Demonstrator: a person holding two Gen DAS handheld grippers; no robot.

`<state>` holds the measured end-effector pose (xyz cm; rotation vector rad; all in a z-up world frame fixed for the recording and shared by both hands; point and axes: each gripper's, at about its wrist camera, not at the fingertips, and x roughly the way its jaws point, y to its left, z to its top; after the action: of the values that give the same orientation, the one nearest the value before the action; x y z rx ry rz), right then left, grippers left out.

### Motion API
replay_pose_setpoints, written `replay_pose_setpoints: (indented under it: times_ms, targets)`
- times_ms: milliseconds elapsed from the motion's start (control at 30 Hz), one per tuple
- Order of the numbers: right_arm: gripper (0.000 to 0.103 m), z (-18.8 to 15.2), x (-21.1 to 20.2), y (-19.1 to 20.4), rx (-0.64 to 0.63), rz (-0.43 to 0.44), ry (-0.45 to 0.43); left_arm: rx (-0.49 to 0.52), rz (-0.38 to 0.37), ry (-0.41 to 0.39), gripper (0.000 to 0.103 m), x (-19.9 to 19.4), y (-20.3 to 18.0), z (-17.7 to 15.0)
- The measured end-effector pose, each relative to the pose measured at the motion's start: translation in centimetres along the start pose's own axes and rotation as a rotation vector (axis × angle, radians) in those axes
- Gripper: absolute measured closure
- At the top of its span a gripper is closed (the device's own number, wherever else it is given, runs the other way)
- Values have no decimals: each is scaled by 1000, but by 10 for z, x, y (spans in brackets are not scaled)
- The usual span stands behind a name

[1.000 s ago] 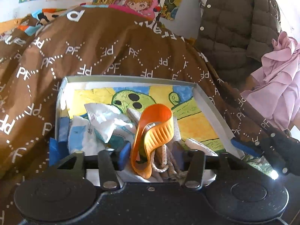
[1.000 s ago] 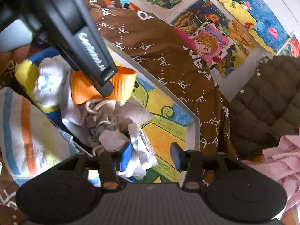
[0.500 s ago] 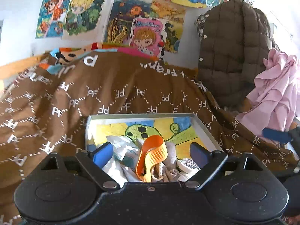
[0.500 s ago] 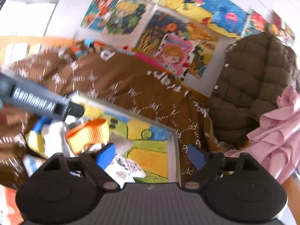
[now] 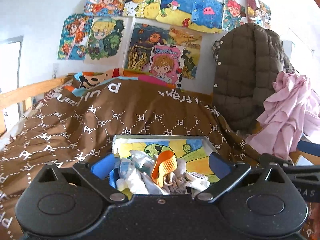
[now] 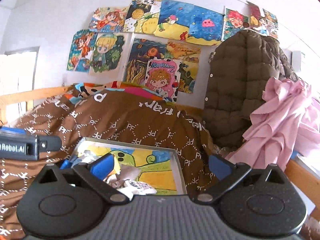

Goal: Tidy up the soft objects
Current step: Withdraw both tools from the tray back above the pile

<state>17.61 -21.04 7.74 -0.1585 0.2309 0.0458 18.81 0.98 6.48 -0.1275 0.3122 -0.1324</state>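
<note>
A shallow box (image 5: 160,137) with a cartoon-painted bottom lies on the bed. It holds an orange ribbed band (image 5: 164,168), white and blue soft pieces (image 5: 132,172) and a printed white roll (image 6: 138,186). My left gripper (image 5: 160,164) hovers short of the box and above it. Its jaws are opening wide, and nothing is pressed between the blue pads. My right gripper (image 6: 161,165) hangs to the right of it, jaws also opening and empty. The left gripper's black finger (image 6: 30,146) shows at the left edge of the right wrist view.
A brown patterned blanket (image 5: 120,116) covers the bed under the box. A quilted olive jacket (image 5: 246,76) and a crumpled pink cloth (image 5: 290,116) hang at the right. A wooden bed rail (image 5: 24,94) runs along the left. Drawings (image 5: 170,20) cover the wall.
Both grippers have drawn back and up from the box while their jaws spread wide. The orange band that stood between the left pads now lies in the box.
</note>
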Motion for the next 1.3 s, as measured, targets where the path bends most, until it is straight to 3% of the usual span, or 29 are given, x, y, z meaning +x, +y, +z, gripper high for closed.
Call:
replay_pose_setpoints:
  times_ms: [200, 667, 800, 967, 1300]
  targets:
    - [0, -13, -35, -4, 33, 0, 17, 28, 15, -19, 1, -41, -8, -19]
    - [0, -47, -92, -7, 38, -33, 50, 93, 31, 69, 1, -87, -20, -61]
    - [0, -56, -105, -9, 59, -32, 81, 91, 24, 130, 1, -94, -24, -72]
    - [0, -73, -108, -8, 28, -70, 192, 124, 21, 254, 1, -93, -30, -86]
    - [0, -91, -104, -2, 2, -64, 326, 191, 27, 368, 1, -85, -38, -103]
